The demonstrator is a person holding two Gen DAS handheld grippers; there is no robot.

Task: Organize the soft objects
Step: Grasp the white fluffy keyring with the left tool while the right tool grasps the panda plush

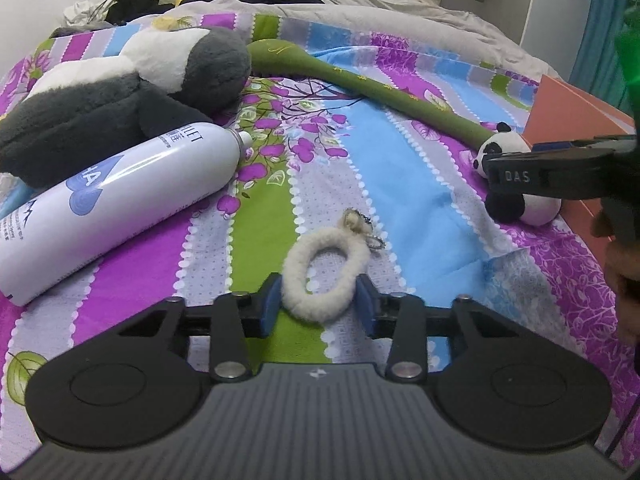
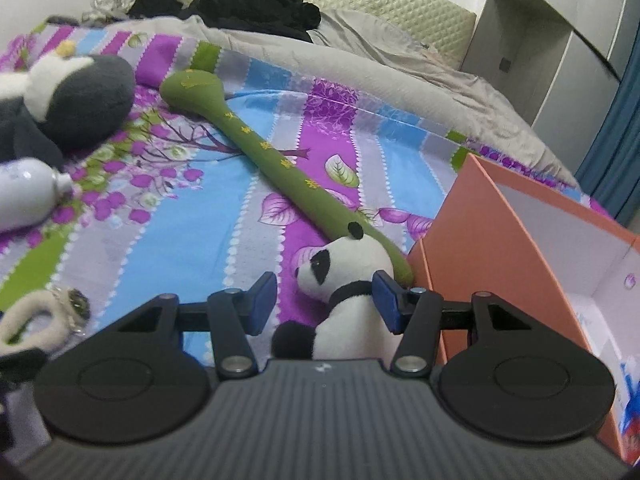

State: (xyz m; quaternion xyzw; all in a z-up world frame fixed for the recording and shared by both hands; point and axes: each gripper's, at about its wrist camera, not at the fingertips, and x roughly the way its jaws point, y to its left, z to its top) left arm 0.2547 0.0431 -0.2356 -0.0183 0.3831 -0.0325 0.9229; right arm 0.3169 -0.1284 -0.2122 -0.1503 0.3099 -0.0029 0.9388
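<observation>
A cream fluffy ring with a small metal keychain lies on the striped bedsheet. My left gripper is down on it, its blue pads touching both sides of the ring's near end. A small panda plush sits at the end of a long green plush stick, right beside the orange box. My right gripper straddles the panda; the right pad touches its neck and the left pad stands apart, so it is open. In the left wrist view one of its black fingers crosses the panda.
A big grey and white plush and a white spray bottle lie at the left. The orange box stands open with a white inside. A grey duvet and black clothes are piled at the headboard.
</observation>
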